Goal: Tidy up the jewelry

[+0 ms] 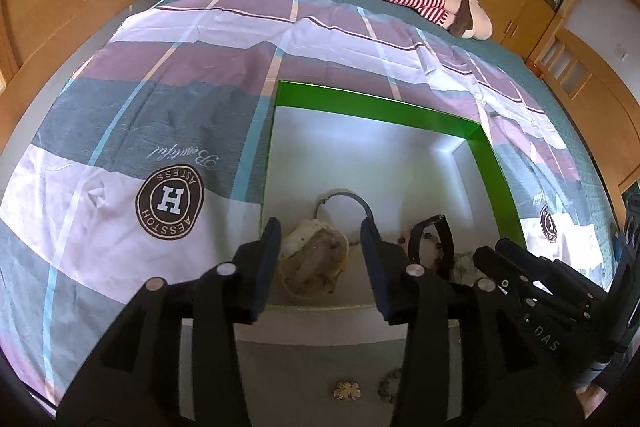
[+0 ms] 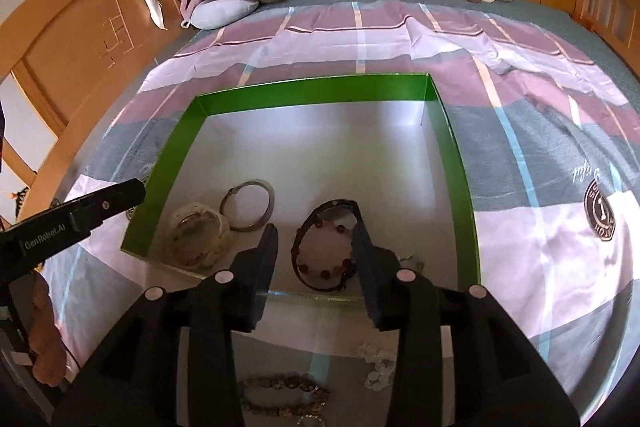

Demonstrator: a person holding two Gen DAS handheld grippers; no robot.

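Inside the green-rimmed box [image 2: 452, 131], the left gripper [image 1: 320, 239] hangs wide open and empty over a pale beaded bracelet [image 1: 316, 259]. The right gripper [image 2: 314, 243], equally open, straddles the dark bangle [image 2: 326, 251]. Likely next: fetch the brown bead bracelet [image 2: 284, 393] still outside

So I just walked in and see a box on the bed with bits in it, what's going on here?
Someone holding a gripper in each hand is sorting jewelry into a green-walled box on the bedspread. The box already holds a silver bangle, a pale beaded bracelet and a dark bracelet with red beads. The right gripper is open around the dark bracelet; the left gripper is open around the pale one. A brown bead bracelet and clear beads lie outside.
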